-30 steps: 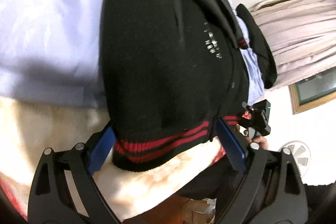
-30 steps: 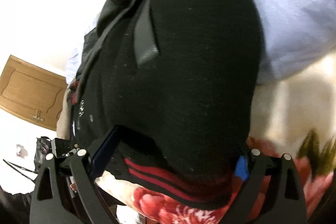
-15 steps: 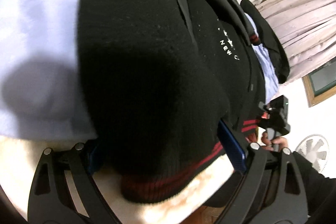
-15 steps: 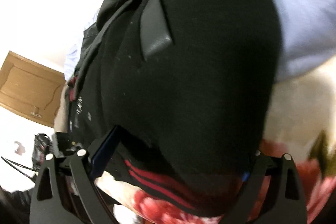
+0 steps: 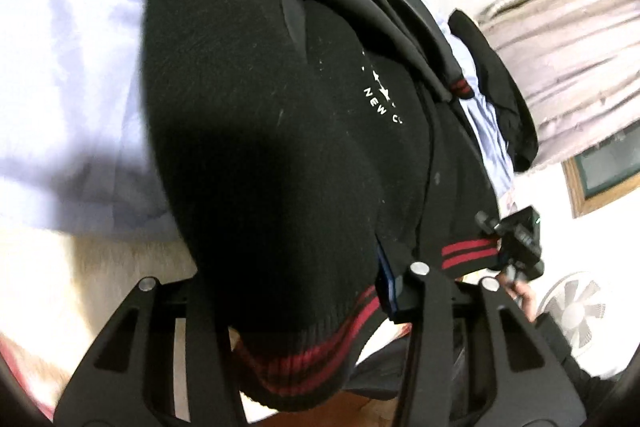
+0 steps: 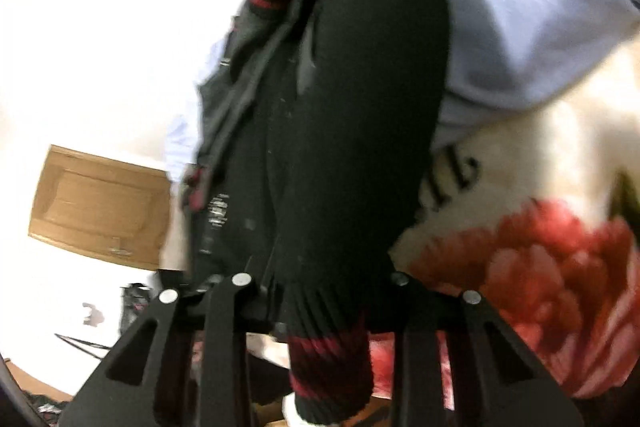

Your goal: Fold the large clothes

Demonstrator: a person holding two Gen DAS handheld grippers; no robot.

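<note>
A black knit jacket (image 5: pixel 260 107) with a red-striped hem (image 5: pixel 304 359) and white lettering lies across the bed. My left gripper (image 5: pixel 292 291) is closing on the hem, which bulges between the fingers; the blue right pad (image 5: pixel 390 283) presses the cloth and the left pad is hidden under it. In the right wrist view the jacket (image 6: pixel 360 107) runs away from me. There its hem (image 6: pixel 328 367) is bunched into a narrow roll between the closing jaws of my right gripper (image 6: pixel 322 299). The right gripper's body (image 5: pixel 520 239) and a hand show at the hem's far corner.
A light blue sheet (image 5: pixel 72 67) lies under the jacket, over a cream blanket with red flowers (image 6: pixel 540 267). Beyond the bed are a striped curtain (image 5: pixel 560 47), a framed picture (image 5: pixel 600 175), a white fan (image 5: pixel 572 307) and a wooden panel (image 6: pixel 100 207).
Both grippers pushed in under the hem with jaws wide, then narrowed onto it. The hem now stands bunched and lifted between each pair of fingers.
</note>
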